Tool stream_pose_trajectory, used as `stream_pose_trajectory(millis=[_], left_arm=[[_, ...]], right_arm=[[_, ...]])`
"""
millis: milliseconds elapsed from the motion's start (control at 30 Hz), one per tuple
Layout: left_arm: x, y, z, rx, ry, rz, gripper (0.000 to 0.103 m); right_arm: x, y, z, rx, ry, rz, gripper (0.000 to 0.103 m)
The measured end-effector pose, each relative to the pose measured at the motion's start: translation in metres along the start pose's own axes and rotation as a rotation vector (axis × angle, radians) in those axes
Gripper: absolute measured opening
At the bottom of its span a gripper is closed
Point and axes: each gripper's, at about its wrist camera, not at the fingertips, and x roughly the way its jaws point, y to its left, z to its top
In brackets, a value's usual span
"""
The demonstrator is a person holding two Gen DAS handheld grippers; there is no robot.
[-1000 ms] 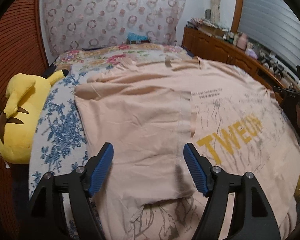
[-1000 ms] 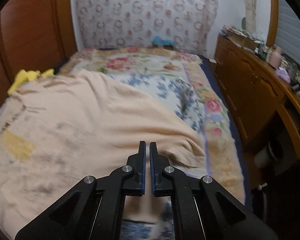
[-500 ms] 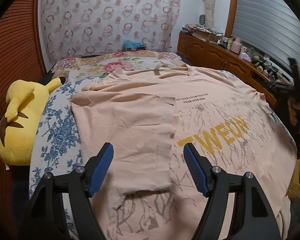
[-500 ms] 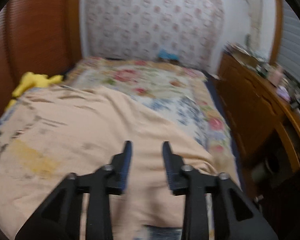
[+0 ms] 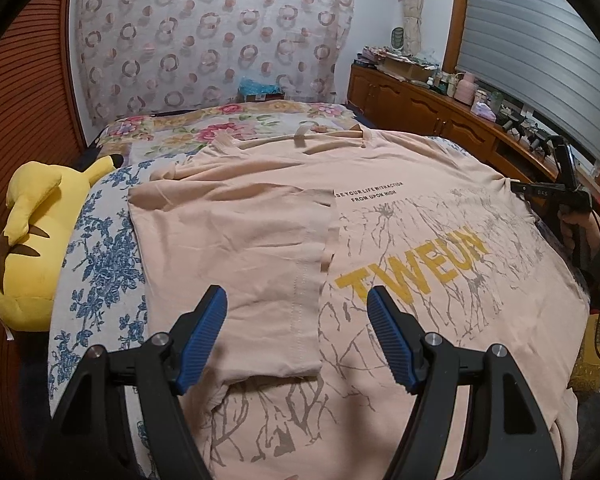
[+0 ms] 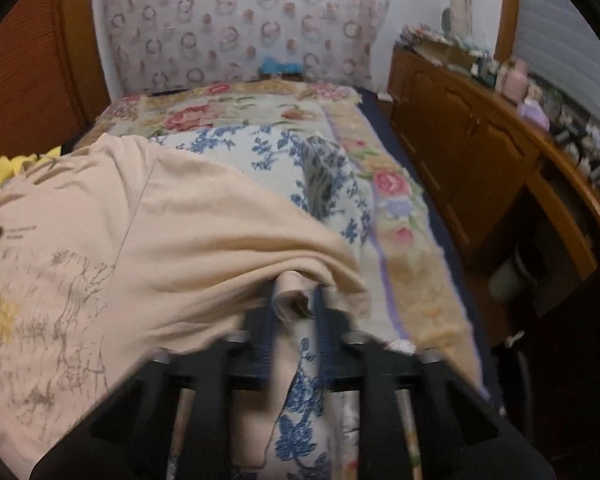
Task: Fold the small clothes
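Two hand-held grippers: both over one peach T-shirt [image 5: 400, 240] spread on the bed [image 5: 100, 264].
Far left of the left hand-held gripper: yellow plush toy [image 5: 32, 240], beside the shirt, not touching it.
Left hand-held gripper [image 5: 296, 336]: jaws wide apart, holding nothing; beneath and ahead lies the left sleeve side, already folded inward over the print.
Right hand-held gripper [image 6: 296, 308]: has just been closing; a bunched fold of the right sleeve edge sits between its jaws, so it grips the shirt.
Risk: the pinch looks shallow and blurred, so the sleeve may slip out as it is carried across; it may also have caught the floral bedcover [image 6: 300, 400] just beneath, dragging that along.
Risk: pulling hard could shift the folded left side.
Hidden: motion blur hides the right pads; the shirt's hem is cut off below both views.
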Motion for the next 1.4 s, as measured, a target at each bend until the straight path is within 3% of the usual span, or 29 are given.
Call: stream_pose_trajectory(millis=[233, 433, 500, 533, 567, 633, 767, 867, 1067, 1133, 1233, 1400], left_arm=[[-0.002, 0.001, -0.002, -0.008, -0.001, 0.000, 0.073], [-0.005, 0.004, -0.003, -0.017, -0.007, -0.003, 0.073], [-0.004, 0.004, -0.002, -0.020, -0.008, -0.003, 0.073], [-0.005, 0.004, -0.003, -0.021, -0.008, -0.004, 0.073], [-0.005, 0.004, -0.003, -0.023, -0.009, -0.005, 0.073], [-0.006, 0.004, -0.003, -0.022, -0.010, -0.005, 0.073], [-0.010, 0.003, -0.003, -0.026, -0.020, -0.013, 0.073], [-0.011, 0.002, -0.004, -0.030, -0.026, -0.020, 0.073], [-0.009, -0.002, -0.004, -0.028, -0.023, -0.033, 0.073], [-0.009, -0.003, -0.005, -0.025, -0.019, -0.033, 0.073], [-0.009, -0.003, -0.006, -0.021, -0.014, -0.028, 0.073], [-0.013, 0.001, -0.007, -0.027, -0.020, -0.023, 0.073]], right_arm=[[-0.035, 0.030, 0.012, -0.061, -0.106, 0.082, 0.001], [-0.076, 0.103, 0.025, -0.179, -0.176, 0.203, 0.002], [-0.085, 0.133, 0.023, -0.220, -0.182, 0.301, 0.003], [-0.087, 0.143, 0.022, -0.235, -0.177, 0.328, 0.012], [-0.087, 0.151, 0.021, -0.245, -0.173, 0.336, 0.028], [-0.085, 0.157, 0.019, -0.257, -0.171, 0.328, 0.045], [-0.071, 0.141, 0.020, -0.231, -0.156, 0.234, 0.046], [-0.055, 0.124, 0.019, -0.204, -0.105, 0.202, 0.046], [-0.029, 0.130, 0.003, -0.212, -0.001, 0.277, 0.045], [-0.019, 0.139, -0.002, -0.229, 0.031, 0.285, 0.038], [-0.009, 0.155, -0.006, -0.279, 0.057, 0.287, 0.006], [-0.022, 0.184, 0.015, -0.331, -0.005, 0.376, 0.003]])
